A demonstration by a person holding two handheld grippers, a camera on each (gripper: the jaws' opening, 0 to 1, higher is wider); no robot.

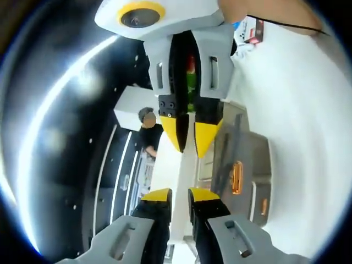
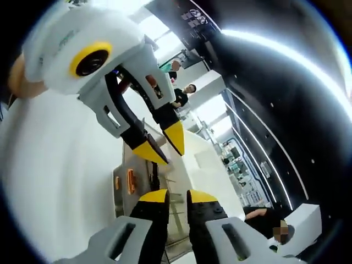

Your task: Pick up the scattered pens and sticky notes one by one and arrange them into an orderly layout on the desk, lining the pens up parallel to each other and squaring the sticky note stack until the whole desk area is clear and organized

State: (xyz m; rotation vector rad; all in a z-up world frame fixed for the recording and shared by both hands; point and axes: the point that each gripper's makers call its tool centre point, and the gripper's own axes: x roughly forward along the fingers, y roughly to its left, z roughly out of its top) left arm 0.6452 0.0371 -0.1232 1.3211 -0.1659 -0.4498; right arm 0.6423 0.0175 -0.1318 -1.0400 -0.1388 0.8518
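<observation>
Both grippers are raised and point at each other, tip to tip, with the room rolled sideways behind them. In the left gripper view my left gripper [image 1: 180, 197] rises from the bottom, its yellow-tipped jaws close together with nothing between them. My right gripper [image 1: 190, 137] comes down from the top, a hand [image 1: 264, 11] behind it, jaws also close together and holding nothing. In the right gripper view my right gripper [image 2: 177, 198] sits at the bottom, and the left gripper [image 2: 163, 146] reaches in from the upper left.
A broad white surface [image 1: 297, 110] lies beside a grey metal unit with orange handles [image 1: 236, 177], also in the right gripper view [image 2: 131, 181]. A small white box with red on it [image 1: 253, 30] rests on the white surface. People in dark clothes [image 2: 187, 93] stand far off.
</observation>
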